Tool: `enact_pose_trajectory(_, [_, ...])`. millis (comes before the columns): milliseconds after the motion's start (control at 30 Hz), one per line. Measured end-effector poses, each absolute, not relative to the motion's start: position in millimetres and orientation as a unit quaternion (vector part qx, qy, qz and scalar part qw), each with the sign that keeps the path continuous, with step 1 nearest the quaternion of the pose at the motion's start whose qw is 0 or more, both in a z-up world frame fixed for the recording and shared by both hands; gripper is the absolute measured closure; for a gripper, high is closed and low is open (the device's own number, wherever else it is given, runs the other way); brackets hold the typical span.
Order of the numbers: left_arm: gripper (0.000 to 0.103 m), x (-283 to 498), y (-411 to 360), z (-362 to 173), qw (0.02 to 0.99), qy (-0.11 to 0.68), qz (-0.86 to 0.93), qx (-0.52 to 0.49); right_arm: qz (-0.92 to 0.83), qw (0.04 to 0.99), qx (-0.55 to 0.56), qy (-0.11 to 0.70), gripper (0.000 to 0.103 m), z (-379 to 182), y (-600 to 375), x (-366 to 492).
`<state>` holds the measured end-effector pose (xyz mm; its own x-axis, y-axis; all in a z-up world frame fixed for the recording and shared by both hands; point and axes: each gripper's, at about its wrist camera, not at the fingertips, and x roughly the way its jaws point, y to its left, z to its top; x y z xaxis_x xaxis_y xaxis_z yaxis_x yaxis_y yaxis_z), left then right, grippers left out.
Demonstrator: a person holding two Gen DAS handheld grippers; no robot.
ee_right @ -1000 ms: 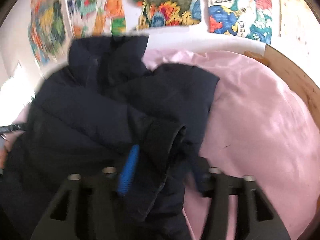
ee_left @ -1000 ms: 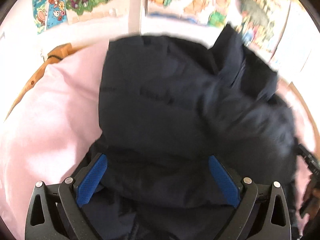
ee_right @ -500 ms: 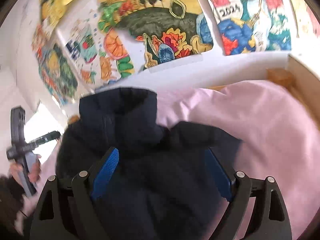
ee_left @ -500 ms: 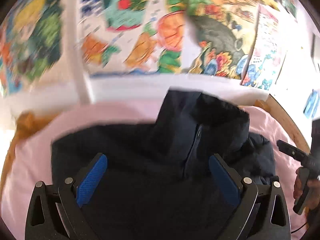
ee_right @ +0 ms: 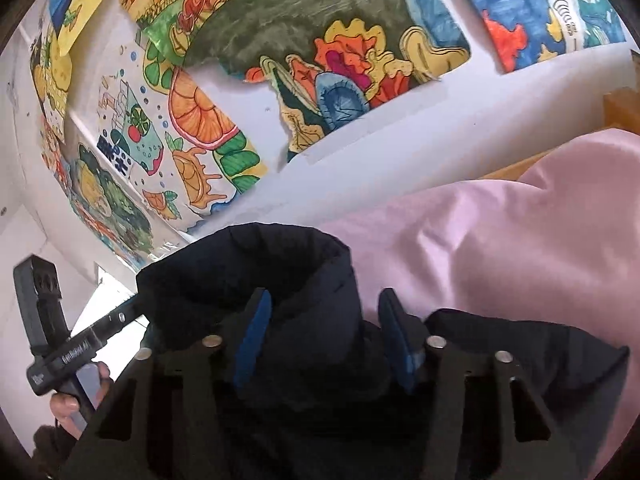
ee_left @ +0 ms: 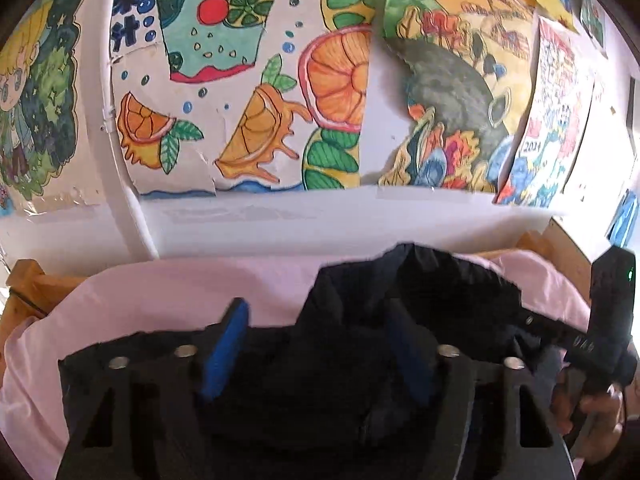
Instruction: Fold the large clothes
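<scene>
Both of your grippers have narrowed since half a second ago: then the blue pads stood wide over the jacket, now they pinch in on thick folds of it, and both cameras tilt up toward the wall. Your left gripper (ee_left: 316, 348) has its blue pads (ee_left: 224, 350) drawn in on a bunched ridge of the dark navy padded jacket (ee_left: 400, 304), so you look clenched on fabric there, though the right-hand pad is partly buried in the cloth. Your right gripper (ee_right: 324, 340) squeezes the puffy stand-up collar section between its blue fingers (ee_right: 252, 336), grasping it firmly. Out from the fingers, the jacket (ee_right: 260, 268) sits heaped on the pale pink bedsheet (ee_right: 500, 248), inside the wooden bed frame (ee_left: 28, 280) and just under the wall of bright children's paintings (ee_left: 248, 80). Each view catches your other hand on its black handle at the edge. My read: you now hold the top end with both grippers, ready to carry it over for a fold; keep both grips even, or the slippery padding may slump sideways.
</scene>
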<state>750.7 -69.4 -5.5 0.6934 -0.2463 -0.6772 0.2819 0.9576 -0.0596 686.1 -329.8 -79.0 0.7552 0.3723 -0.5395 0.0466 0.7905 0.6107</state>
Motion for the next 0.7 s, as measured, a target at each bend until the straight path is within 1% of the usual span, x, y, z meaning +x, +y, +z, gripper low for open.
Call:
enact_pose_trajectory(33, [0.061,752.0,-68.9,-4.6,0.921,0.362,-0.143,0.019,0.090,0.886,0.309,0.335,0.067,-78.5,-328.8,686.5])
enact_pose_trajectory(67, [0.077,753.5,-68.6,-4.3,0.920,0.363,-0.145,0.014,0.089,0.888,0.309,0.329,0.072,-76.7,-327.3,685.4])
enact_pose_trajectory(100, [0.092,754.3,-68.0,-4.5,0.919,0.365,-0.145,0.011,0.090,0.889,0.310,0.325,0.073,-75.0,-326.6,684.1])
enact_pose_trajectory(167, [0.094,752.8,-65.6,-3.7,0.921,0.364,-0.139,0.001,0.091,0.896,0.296,0.319,0.082,-69.5,-324.3,679.7])
enact_pose_trajectory(400, [0.096,697.4,-22.6,18.8,0.928,0.337,-0.152,-0.036,0.113,0.936,0.187,0.276,0.085,-30.8,-309.4,634.6])
enact_pose_trajectory(533, [0.097,657.1,3.2,20.6,0.925,0.342,-0.162,-0.022,0.142,0.953,0.104,0.248,0.087,-10.1,-290.2,583.6])
enact_pose_trajectory(700, [0.097,611.9,16.4,10.1,0.918,0.356,-0.173,0.000,0.161,0.954,0.009,0.252,0.089,-7.4,-261.6,530.0])
